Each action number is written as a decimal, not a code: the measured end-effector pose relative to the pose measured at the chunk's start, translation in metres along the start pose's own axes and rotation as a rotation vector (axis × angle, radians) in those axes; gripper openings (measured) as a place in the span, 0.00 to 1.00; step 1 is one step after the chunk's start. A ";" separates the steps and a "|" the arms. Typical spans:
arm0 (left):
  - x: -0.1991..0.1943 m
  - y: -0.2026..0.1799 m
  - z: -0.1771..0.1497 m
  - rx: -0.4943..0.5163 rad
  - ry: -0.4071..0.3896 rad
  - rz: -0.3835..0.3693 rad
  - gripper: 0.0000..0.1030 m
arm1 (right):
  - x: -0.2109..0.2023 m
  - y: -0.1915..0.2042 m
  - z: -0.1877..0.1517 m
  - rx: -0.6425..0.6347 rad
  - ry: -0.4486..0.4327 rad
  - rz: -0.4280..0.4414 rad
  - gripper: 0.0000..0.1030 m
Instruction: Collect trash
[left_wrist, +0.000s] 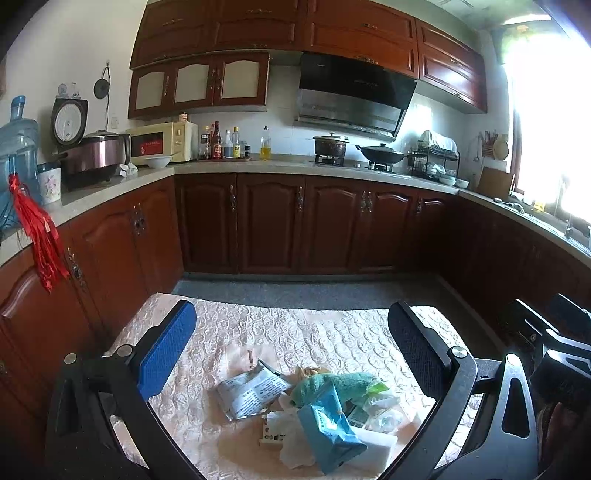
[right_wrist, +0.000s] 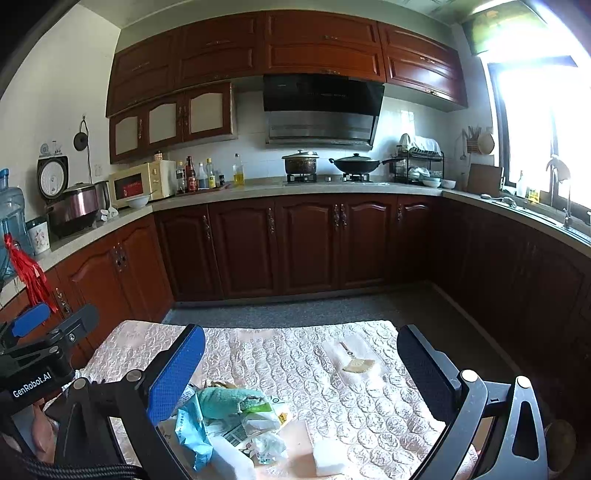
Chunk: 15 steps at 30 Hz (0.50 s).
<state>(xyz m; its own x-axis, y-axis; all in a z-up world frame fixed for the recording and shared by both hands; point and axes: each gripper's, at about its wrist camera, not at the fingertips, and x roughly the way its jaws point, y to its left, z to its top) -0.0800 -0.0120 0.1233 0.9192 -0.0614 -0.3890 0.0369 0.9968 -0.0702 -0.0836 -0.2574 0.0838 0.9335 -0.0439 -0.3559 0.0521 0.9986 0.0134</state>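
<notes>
Both the left gripper (left_wrist: 291, 354) and right gripper (right_wrist: 301, 373) gape fully, holding nothing. The trash (left_wrist: 310, 406) is heaped on the near table (left_wrist: 332, 332); take the top wrapper first, closing gently

1. A trash pile (left_wrist: 314, 410) lies on the table (left_wrist: 332, 332), at its near edge.
2. A clear packet (right_wrist: 356, 360) lies on the table, right of the pile and farther back.
3. A white block (right_wrist: 328, 458) lies between them, nearer.
</notes>
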 end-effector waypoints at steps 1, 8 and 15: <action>0.000 0.000 0.000 0.000 -0.001 0.001 1.00 | 0.000 -0.001 0.001 -0.001 -0.001 0.000 1.00; 0.000 0.002 -0.001 -0.002 0.002 0.001 1.00 | 0.002 -0.003 0.000 0.002 0.002 -0.001 1.00; 0.000 0.002 -0.003 -0.003 0.008 0.005 1.00 | 0.005 -0.001 0.000 -0.013 0.029 -0.010 1.00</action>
<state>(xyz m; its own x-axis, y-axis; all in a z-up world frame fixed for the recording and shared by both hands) -0.0808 -0.0105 0.1206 0.9162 -0.0567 -0.3966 0.0309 0.9970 -0.0709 -0.0795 -0.2590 0.0818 0.9222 -0.0529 -0.3832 0.0563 0.9984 -0.0023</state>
